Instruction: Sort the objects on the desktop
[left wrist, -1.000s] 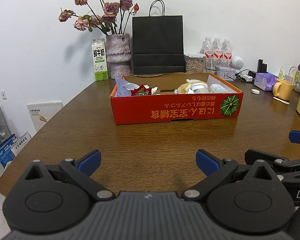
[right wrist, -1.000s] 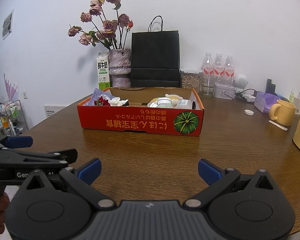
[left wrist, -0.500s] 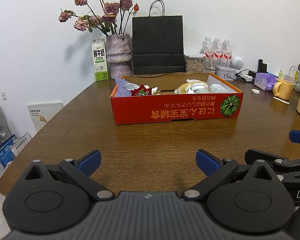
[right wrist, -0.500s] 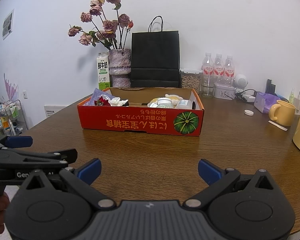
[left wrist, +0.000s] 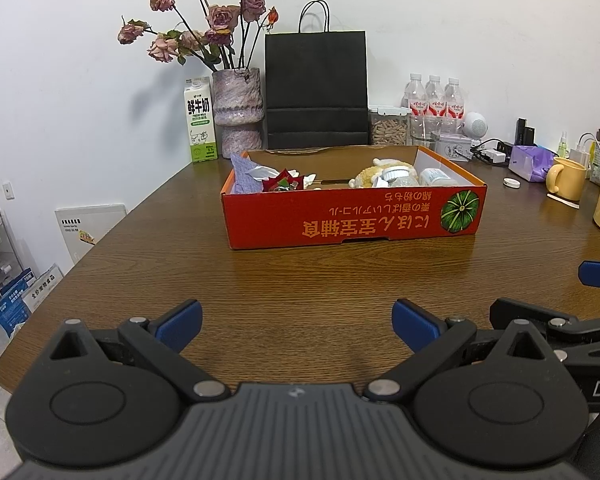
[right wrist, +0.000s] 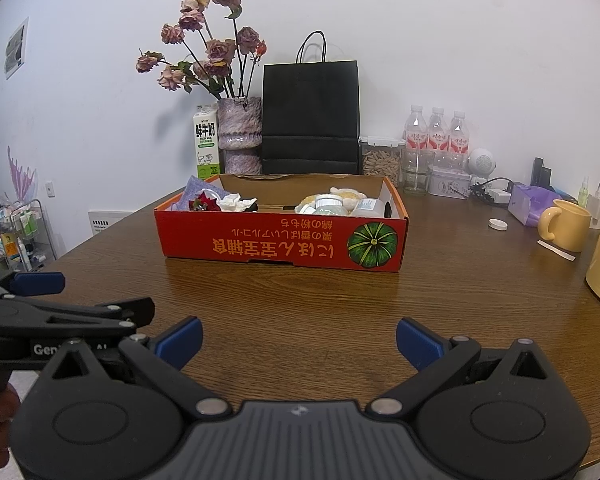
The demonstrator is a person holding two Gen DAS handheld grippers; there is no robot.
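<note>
— Blue pads, spread wide: is that how your left hand-held gripper (left wrist: 296,326) sits?

— Yes. You hold it released and empty above the brown tabletop (left wrist: 300,280), and your right hand-held gripper (right wrist: 299,340) beside it is parted just the same, gripping nothing.

— Where are the things you are sorting?

— Well ahead of both of your tools, in the red cardboard box (left wrist: 352,218) with a green pumpkin printed on its front. At its left end lie purple cloth (left wrist: 242,174), a red flower (left wrist: 280,182) and crumpled white paper (right wrist: 236,202); at its right end, a yellow plush toy (left wrist: 370,174) and small white jars (right wrist: 330,204).

— And beyond the box?

— Against the wall stand a milk carton (left wrist: 199,120), a vase of dried roses (left wrist: 238,112), a black paper bag (left wrist: 316,88) and three water bottles (left wrist: 434,100). A yellow mug (right wrist: 564,226) sits far right.
</note>
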